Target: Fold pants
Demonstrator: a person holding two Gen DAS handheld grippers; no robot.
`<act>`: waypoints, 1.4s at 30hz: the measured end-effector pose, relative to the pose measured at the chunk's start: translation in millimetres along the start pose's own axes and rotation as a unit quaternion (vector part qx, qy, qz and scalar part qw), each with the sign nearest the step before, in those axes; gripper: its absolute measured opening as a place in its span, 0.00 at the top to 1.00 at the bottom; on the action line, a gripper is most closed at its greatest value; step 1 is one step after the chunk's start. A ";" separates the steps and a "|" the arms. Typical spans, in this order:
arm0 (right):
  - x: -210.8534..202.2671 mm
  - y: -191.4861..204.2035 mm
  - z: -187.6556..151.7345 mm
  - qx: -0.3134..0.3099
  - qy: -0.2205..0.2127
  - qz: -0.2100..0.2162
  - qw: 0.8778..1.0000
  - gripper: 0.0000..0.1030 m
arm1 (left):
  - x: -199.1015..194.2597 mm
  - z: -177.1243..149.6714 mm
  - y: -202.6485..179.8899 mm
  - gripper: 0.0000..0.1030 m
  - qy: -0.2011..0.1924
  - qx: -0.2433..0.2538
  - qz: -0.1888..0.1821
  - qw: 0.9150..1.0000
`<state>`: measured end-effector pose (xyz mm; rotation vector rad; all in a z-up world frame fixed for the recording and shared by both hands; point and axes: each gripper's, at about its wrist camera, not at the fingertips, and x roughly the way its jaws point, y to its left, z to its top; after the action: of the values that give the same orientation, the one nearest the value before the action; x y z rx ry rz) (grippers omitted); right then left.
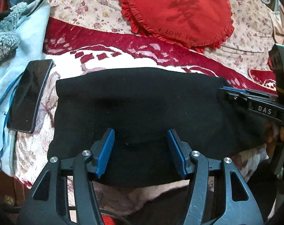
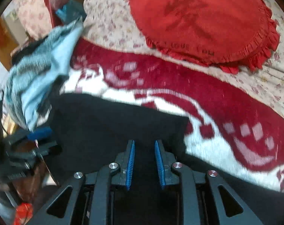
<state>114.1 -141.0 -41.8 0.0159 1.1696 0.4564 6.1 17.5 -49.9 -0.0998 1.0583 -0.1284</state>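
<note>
Lying folded into a wide dark block, the black pants (image 1: 138, 112) sit on a red-and-white patterned blanket (image 1: 108, 56) spread over a bed, near its front edge. Left tongs (image 1: 141, 133) hover above the pants' near half, blue pads (image 1: 106, 151) spread wide, nothing between them. Right tongs (image 2: 144, 143) are over the right end of the pants (image 2: 111, 123), pads parted with a narrower gap, empty; whether they touch the fabric cannot be told. In the left wrist view the right tongs (image 1: 224, 90) come in from the right at the pants' right edge, body marked "DAS", fingers seen side-on. In the right wrist view the left tongs (image 2: 38, 133) show blurred at the left by the pants' far end. Red heart-shaped frilled cushion (image 1: 179, 13) reading "I LOVE YOU" lies behind on a floral quilt (image 1: 80, 1), well apart from the pants. Black smartphone (image 1: 29, 95) rests screen-up just left of the pants, partly on a light blue garment (image 1: 29, 37) with a grey fleece lining (image 1: 4, 30). Second phone-like dark slab (image 1: 38, 3) sits tilted farther back on the same garment. Right wrist view is motion-blurred; cushion (image 2: 202, 20), blanket (image 2: 226, 103) and blue garment (image 2: 48, 60) are still readable there.
</note>
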 end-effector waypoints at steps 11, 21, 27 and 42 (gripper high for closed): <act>-81.9 -35.2 -41.3 0.014 -0.015 -0.025 0.999 0.75 | -18.4 15.1 -45.5 0.44 -0.016 0.051 -0.020 0.998; -119.7 -90.0 -86.1 0.046 -0.017 -0.081 0.996 0.73 | -7.2 25.0 -97.0 0.44 0.008 0.086 -0.045 0.995; -133.8 -138.9 -126.7 0.091 0.002 -0.143 0.986 0.73 | 2.6 30.5 -127.5 0.44 0.018 0.112 -0.055 0.992; -184.5 -207.4 -167.1 0.205 -0.071 -0.138 0.966 0.72 | 25.1 28.2 -224.7 0.44 0.051 0.195 -0.095 0.975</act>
<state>-21.7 -431.8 3.0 0.2370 1.0867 -0.0382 30.0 -207.8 -25.5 0.1635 1.1071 -0.5164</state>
